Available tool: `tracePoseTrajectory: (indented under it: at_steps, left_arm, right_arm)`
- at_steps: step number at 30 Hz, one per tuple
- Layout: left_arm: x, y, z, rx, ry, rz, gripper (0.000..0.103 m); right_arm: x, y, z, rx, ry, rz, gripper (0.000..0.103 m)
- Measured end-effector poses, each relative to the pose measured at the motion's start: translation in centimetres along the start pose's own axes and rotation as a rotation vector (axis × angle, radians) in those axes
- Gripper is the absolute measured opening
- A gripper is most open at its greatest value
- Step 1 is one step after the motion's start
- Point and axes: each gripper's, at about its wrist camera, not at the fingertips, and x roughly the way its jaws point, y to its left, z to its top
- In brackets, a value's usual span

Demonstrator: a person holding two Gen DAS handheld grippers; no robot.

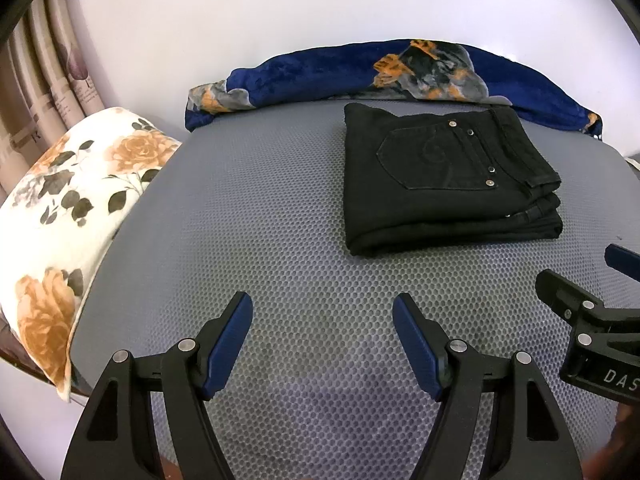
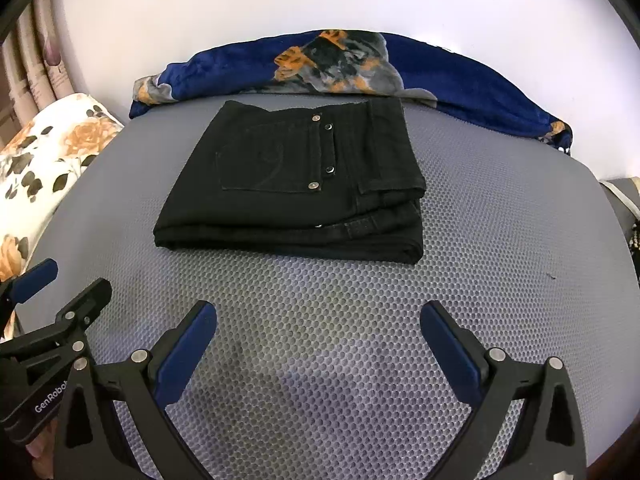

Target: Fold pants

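Hovering over the grey honeycomb-textured mat (image 1: 280, 240), the left gripper (image 1: 322, 320) has its blue-padded fingers spread wide, with nothing between them and nothing touched. The right gripper (image 2: 319, 326) stands just as wide apart beside it, its pads likewise empty above bare mat; each gripper shows at the edge of the other's view, the two close together but not touching.

Farther out on the mat lie the black pants (image 2: 296, 188), folded into a compact rectangular stack of several layers. A back pocket with metal rivets faces up, and the waistband runs along the right side of the stack. Both grippers are well short of the pants.

Beyond the pants, along the far edge of the mat, a blue blanket (image 1: 400, 68) with orange and grey print is bunched up. A floral pillow (image 1: 68, 216) rests at the left edge.
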Motion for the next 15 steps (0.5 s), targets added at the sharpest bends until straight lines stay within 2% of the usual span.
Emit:
tracePoseTrajectory:
  at_steps: [15]
  left_arm:
    - [0.0, -0.15, 0.0, -0.001, -0.001, 0.0, 0.073]
  right_arm:
    - [0.12, 0.36, 0.07, -0.019, 0.008, -0.005, 0.101]
